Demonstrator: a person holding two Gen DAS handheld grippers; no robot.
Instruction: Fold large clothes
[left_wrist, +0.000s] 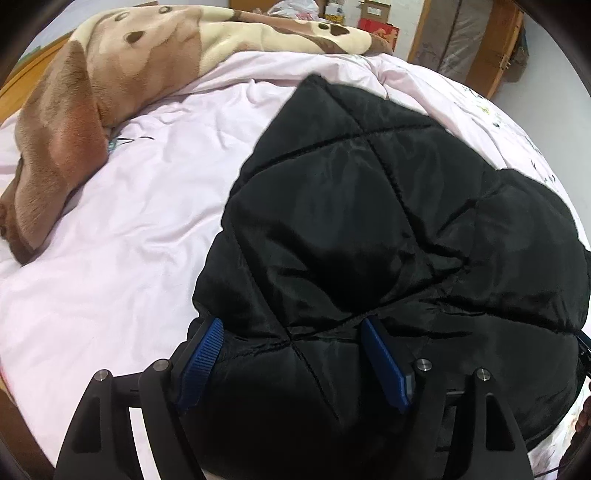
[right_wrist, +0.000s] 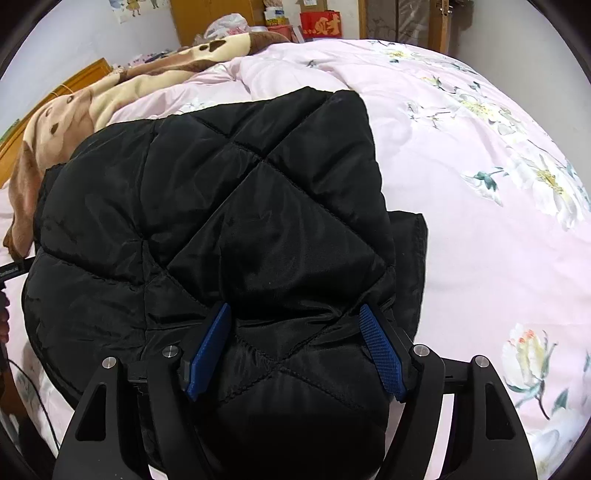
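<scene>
Left gripper and right gripper spread wide, straddling near edge of black quilted jacket, folded on pink duvet mid-bed; grip uncertain. Padding soft, bulky, slippery: pinch stitched seams.

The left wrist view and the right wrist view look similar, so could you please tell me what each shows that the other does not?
Only the left wrist view shows the left gripper, jaws wide over the jacket's near edge. Only the right wrist view shows the right gripper, likewise spread, the duvet's large floral print and wall pictures. Both show the black quilted jacket on the pink duvet, and the brown dog-print blanket behind it.
</scene>
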